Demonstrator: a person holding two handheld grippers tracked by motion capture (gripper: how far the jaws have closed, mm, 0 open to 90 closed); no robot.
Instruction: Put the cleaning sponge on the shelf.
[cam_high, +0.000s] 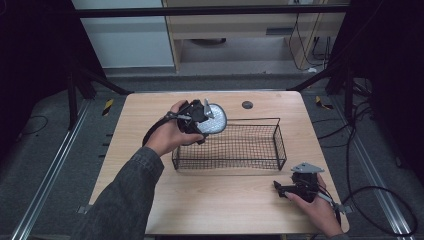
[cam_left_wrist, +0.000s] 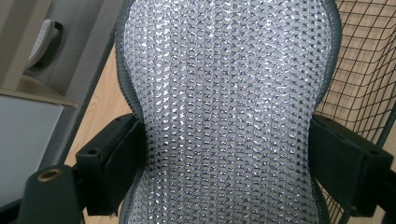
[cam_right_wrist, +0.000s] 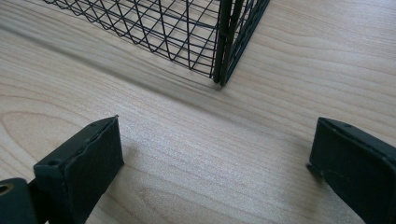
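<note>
Basket (cam_high: 278, 145) lay at four o'clock from the left hand-held gripper (cam_high: 209, 119), which clenched a silvery sponge (cam_high: 216, 119) at its waist.

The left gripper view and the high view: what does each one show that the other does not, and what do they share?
The left gripper view alone shows the pad's glittering silver weave, its dark rim and its narrow waist pinched between the left gripper's jaws. The high view alone shows the whole wire basket, the round dark spot on the table, and the right gripper resting near the basket's corner. Both show the pad held above the basket's left end.
</note>
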